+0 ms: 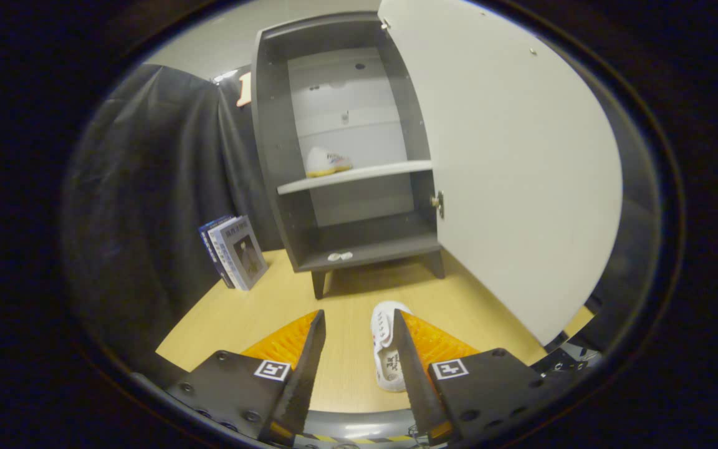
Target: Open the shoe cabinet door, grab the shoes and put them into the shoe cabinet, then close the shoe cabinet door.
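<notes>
The shoe cabinet (340, 156) stands on the wooden floor (259, 312) with its door (508, 168) swung wide to the right side, so the inside is visible. 1 white shoe with a yellow sole (326, 161) already sits on the middle shelf (359, 175). On the bottom board lie 2 small pale things (339, 256); I cannot tell what they are. The gripper (357, 324) hangs low over the floor in front of the cabinet, its 2 fingers spread wide and holding nothing. A second white shoe (386, 346) lies on the floor between the fingers, close against the right finger, its toe toward the cabinet. To the left, some books (234, 251) lean against the black cloth wall (159, 187).
</notes>
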A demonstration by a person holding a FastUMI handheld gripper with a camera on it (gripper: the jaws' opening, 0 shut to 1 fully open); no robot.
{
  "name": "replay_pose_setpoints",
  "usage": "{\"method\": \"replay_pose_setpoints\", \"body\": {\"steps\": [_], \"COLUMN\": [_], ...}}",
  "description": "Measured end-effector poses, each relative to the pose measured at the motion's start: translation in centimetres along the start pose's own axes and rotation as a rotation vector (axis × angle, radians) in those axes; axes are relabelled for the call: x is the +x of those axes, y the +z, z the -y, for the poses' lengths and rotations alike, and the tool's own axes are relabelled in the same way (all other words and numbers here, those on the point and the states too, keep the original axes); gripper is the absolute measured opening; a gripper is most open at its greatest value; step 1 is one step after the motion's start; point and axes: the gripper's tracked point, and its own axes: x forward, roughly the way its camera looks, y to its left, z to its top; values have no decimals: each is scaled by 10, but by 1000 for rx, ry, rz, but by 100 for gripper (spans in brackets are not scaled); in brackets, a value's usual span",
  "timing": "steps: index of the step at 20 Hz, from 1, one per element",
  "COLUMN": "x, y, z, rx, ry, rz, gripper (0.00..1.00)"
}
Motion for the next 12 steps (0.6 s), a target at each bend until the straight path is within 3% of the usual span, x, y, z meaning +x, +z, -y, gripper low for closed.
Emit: {"method": "replay_pose_setpoints", "body": {"steps": [2,8,12], "x": [29,94,112], "y": [-34,-102,-109], "z": [6,22,28], "rx": [4,-10,-56], "ry": [-20,-68,-128], "rz": [-48,-160,-182], "gripper": [67,66,65]}}
